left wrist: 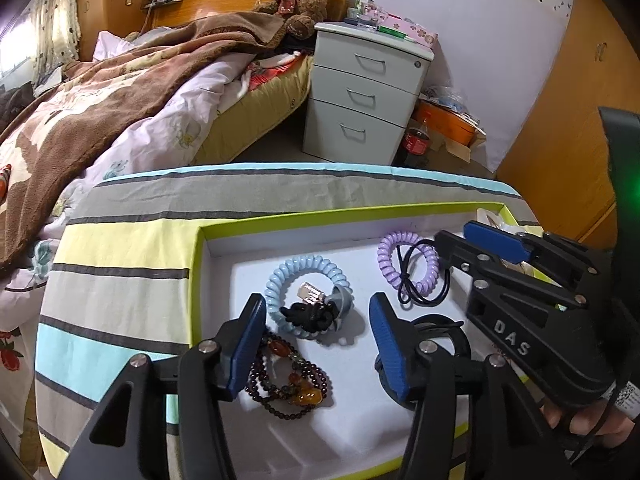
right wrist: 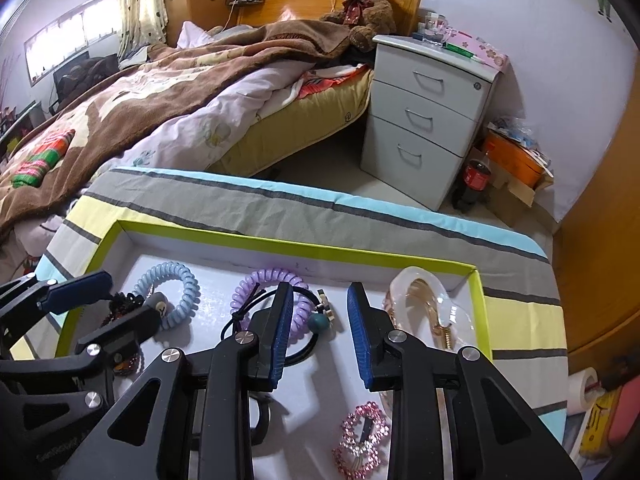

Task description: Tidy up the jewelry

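Both grippers hover over the tray (left wrist: 200,272), fingers wide and empty: left gripper (left wrist: 318,340) brackets the blue coil bracelet (left wrist: 280,280); right gripper (right wrist: 320,332) sits at three o'clock of the purple coil (right wrist: 248,284), likely choosing.

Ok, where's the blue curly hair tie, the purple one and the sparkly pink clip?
blue curly hair tie (left wrist: 276,280), left wrist view, left side of coil
purple curly hair tie (left wrist: 385,254), left wrist view, left coil
sparkly pink clip (right wrist: 360,438), right wrist view, middle

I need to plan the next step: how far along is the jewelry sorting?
Done: blue coil, purple coil, beaded bracelets and pink clip lie in the tray. In hand: nothing; left gripper and right gripper are open. Left: items remain loosely mixed.
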A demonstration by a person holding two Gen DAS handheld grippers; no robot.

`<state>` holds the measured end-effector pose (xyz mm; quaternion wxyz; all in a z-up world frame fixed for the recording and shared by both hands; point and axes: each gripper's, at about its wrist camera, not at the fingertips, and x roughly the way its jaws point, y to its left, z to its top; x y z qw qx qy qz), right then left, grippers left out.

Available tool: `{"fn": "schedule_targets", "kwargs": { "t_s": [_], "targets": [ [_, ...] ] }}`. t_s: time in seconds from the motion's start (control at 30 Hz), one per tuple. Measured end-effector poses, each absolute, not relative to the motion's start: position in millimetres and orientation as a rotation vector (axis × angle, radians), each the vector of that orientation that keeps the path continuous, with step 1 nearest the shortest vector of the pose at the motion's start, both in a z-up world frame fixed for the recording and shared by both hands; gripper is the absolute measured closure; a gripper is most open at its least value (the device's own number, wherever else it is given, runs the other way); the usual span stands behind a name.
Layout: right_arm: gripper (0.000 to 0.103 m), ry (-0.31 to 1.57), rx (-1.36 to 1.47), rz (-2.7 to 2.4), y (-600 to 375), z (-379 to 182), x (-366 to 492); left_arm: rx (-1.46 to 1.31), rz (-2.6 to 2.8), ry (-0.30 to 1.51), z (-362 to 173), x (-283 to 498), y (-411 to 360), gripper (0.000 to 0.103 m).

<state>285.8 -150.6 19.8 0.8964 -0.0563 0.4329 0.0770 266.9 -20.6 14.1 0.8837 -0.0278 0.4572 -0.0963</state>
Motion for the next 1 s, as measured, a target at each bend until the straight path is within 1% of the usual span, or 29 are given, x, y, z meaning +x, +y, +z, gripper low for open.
{"fn": "schedule_targets", "kwargs": {
  "t_s": [0.27,0.43,0.63,1.0],
  "targets": [
    [0.073,0.832,-0.087,0.152,-155.4,42.0,256.9,-0.036,-0.161,0.895,29.0,247.7,-18.9,0.043],
    [0.073,0.783,-0.061,0.149,-157.4,56.2,229.8,-0.028,-0.143,0.853,41.8,225.5,-17.7,0.04],
    [0.073,0.719,-0.026,0.158,-158.1,72.4,191.4,-0.037,-0.128,0.821,50.9,195.0,-14.6,0.039],
    [0.073,0.679,0.023,0.145,-166.4,72.6,133.9,-0.028,-0.116,0.741,69.4,142.1,-16.9,0.038]
  ]
}}
